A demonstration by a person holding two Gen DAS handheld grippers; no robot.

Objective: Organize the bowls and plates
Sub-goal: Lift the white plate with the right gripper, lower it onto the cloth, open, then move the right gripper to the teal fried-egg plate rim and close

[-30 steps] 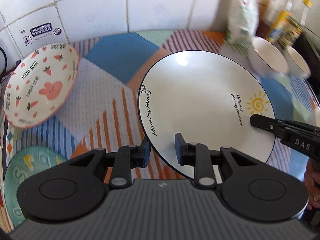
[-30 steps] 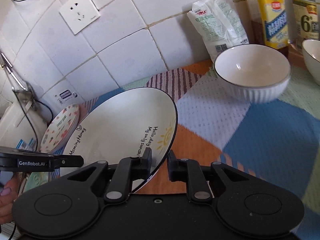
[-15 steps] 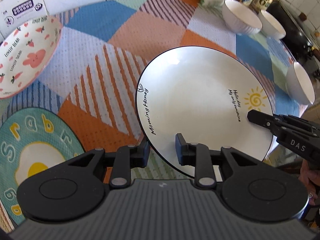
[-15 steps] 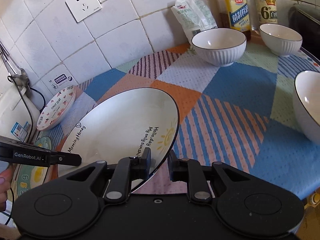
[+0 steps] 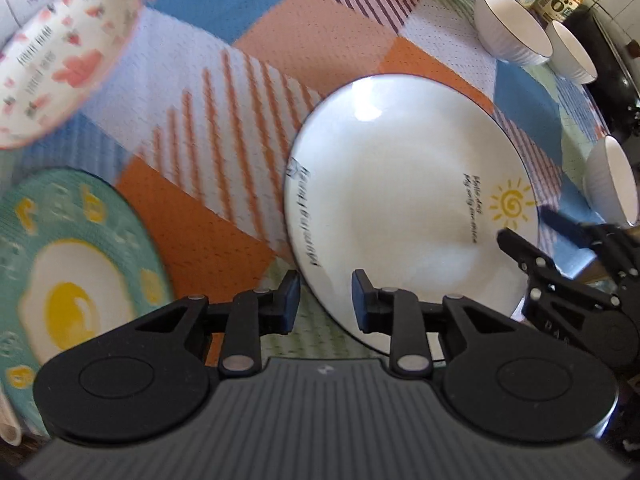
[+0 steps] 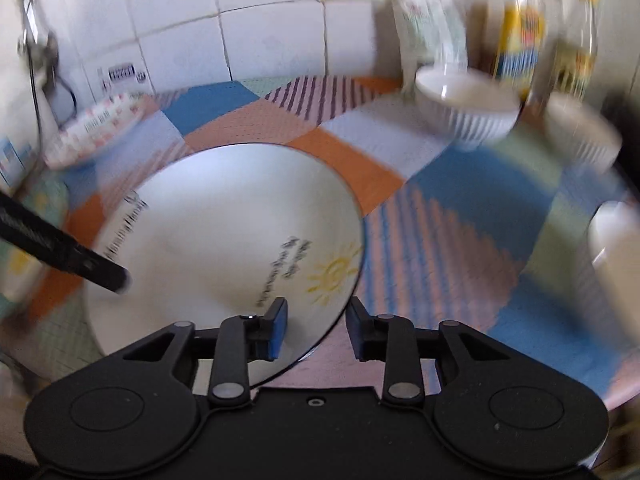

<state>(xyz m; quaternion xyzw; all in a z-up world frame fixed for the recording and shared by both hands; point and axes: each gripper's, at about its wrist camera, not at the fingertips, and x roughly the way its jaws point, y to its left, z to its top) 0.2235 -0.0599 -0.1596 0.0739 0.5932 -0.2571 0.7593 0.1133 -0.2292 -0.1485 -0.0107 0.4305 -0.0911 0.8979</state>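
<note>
A white plate with a yellow sun and black lettering lies low over the patchwork tablecloth. My left gripper is shut on its near left rim, one pad over the plate and one under the edge. In the right wrist view the same white plate has its right rim between the jaws of my right gripper. Those jaws are opening and the pads stand off the rim. The right gripper also shows at the plate's right edge, and a left finger reaches in over the plate's left side.
A pink rabbit-patterned dish leans at the back left, and a green fried-egg plate lies beside my left gripper. Three white ribbed bowls stand along the right. Bottles and a bag line the tiled wall.
The right gripper's jaws have spread apart off the plate's rim. Both views have swung, and the plate now sits lower, close to the cloth. The left grip looks the same.
</note>
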